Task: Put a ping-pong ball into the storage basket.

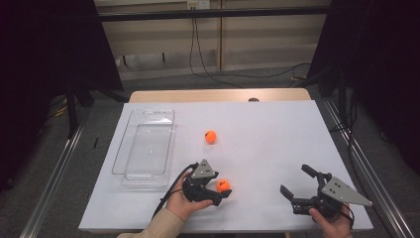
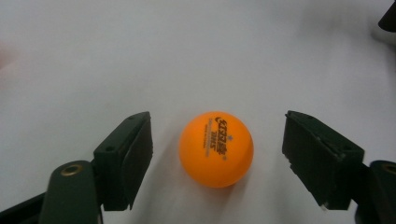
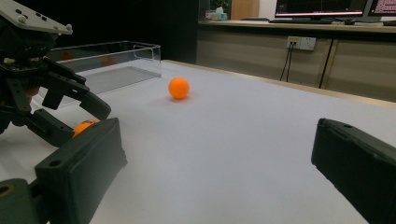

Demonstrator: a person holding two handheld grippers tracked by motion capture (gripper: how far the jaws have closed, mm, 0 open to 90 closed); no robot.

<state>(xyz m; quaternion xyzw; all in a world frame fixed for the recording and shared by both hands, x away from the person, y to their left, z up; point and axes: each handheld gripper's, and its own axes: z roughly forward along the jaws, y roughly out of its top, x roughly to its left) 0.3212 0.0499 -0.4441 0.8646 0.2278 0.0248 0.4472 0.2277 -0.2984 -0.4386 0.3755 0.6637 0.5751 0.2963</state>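
the left gripper sits low near the front edge of the white worktop, left of the middle, held in the person's left hand. its jaws stand apart on either side of the near orange ball, and the left gripper view shows a clear gap of bare worktop between each pad and the ball, so nothing presses on it. the ball rests on the worktop with its printed lettering facing up toward that camera

the far orange ball lies alone near the centre of the worktop, well apart from both grippers. a clear plastic tray lies along the left edge, its long side running from front to back, with nothing in it that the high view shows

the right gripper is held in the right hand near the front right corner of the worktop. its jaws are spread wide with nothing between them, and they point across the worktop toward the left gripper and the far ball
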